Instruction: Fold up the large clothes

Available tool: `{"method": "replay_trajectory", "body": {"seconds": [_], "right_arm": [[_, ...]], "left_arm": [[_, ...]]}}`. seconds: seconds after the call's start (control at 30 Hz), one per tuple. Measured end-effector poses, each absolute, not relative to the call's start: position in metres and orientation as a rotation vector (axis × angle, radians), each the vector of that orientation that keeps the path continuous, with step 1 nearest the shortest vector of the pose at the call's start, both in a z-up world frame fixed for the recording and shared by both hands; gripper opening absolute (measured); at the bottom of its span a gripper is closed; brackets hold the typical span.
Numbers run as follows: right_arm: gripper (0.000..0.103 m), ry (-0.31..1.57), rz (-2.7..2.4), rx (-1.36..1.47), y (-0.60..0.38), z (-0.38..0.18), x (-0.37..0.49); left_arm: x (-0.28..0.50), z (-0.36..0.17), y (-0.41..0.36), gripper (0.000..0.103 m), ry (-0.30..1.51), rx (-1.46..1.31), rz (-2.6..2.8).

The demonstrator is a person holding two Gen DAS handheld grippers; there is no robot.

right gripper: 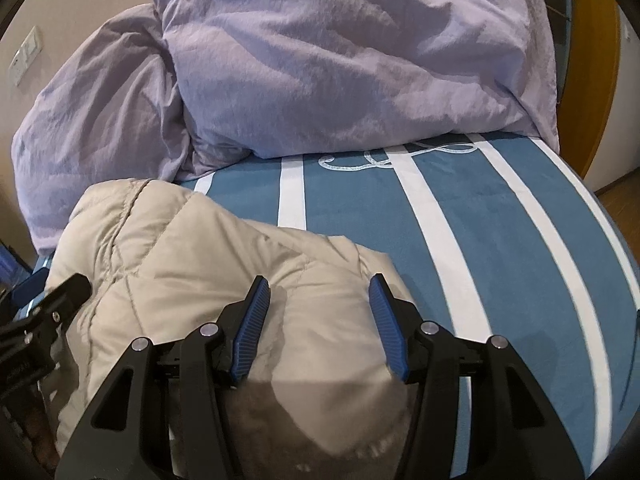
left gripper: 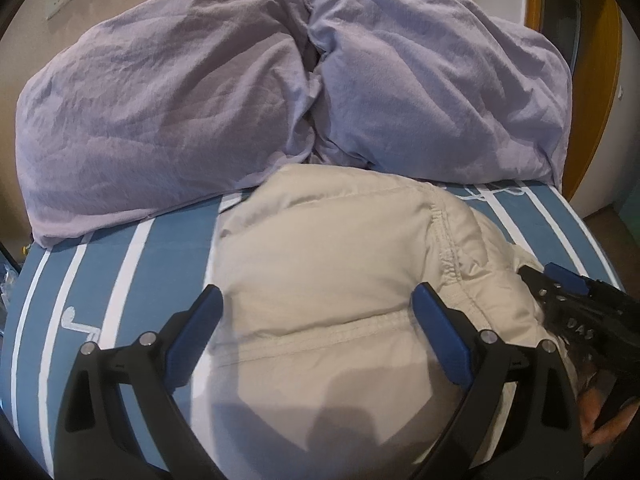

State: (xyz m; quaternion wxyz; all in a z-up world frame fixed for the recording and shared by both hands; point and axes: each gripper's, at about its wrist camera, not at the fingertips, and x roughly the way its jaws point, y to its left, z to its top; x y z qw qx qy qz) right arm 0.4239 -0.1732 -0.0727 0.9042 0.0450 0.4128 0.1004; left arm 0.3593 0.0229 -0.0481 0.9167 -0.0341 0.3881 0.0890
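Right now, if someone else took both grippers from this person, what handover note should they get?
Left gripper: open, jaws wide, over the beige padded jacket, nothing clamped.
Right gripper: jaws partly open, over the jacket's right side, pads not visibly pressing on fabric.
The jacket lies in a puffy bundle on the blue-and-white striped bed cover, in front of the lilac duvet heaped at the back.
Done: jacket looks gathered into a compact shape; how many folds, I cannot tell.
Left: probably flatten and square it, then check no sleeve sticks out.
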Motion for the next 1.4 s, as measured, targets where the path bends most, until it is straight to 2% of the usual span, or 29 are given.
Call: {"method": "replay_trajectory", "body": {"seconds": [0.03, 0.1, 0.13, 0.43, 0.57, 1.07, 1.4], "right_arm": [[0.058, 0.861, 0.212, 0.104, -0.177, -0.067, 0.423], [0.078, 0.869, 0.198, 0.113, -0.188, -0.058, 0.423], [0.081, 0.87, 0.199, 0.121, -0.196, -0.056, 0.422], [0.089, 1.058, 0.394, 0.387, -0.251, -0.071, 0.438], [0.101, 1.166, 0.511, 0.507, -0.25, -0.092, 0.446], [0.102, 1.385, 0.657, 0.716, -0.23, -0.143, 0.463], [0.102, 1.344, 0.718, 0.792, -0.23, -0.149, 0.464]], "left_arm": [[0.356, -0.046, 0.026, 0.095, 0.798, -0.079, 0.184], [0.353, -0.039, 0.038, 0.095, 0.804, -0.115, 0.171], [0.351, -0.036, 0.045, 0.095, 0.808, -0.136, 0.162], [0.343, -0.028, 0.072, 0.095, 0.853, -0.257, 0.082], [0.342, -0.032, 0.073, 0.095, 0.879, -0.302, 0.04], [0.342, -0.082, 0.111, 0.098, 0.992, -0.666, -0.064], [0.342, -0.103, 0.121, 0.099, 0.973, -0.857, -0.107]]}}
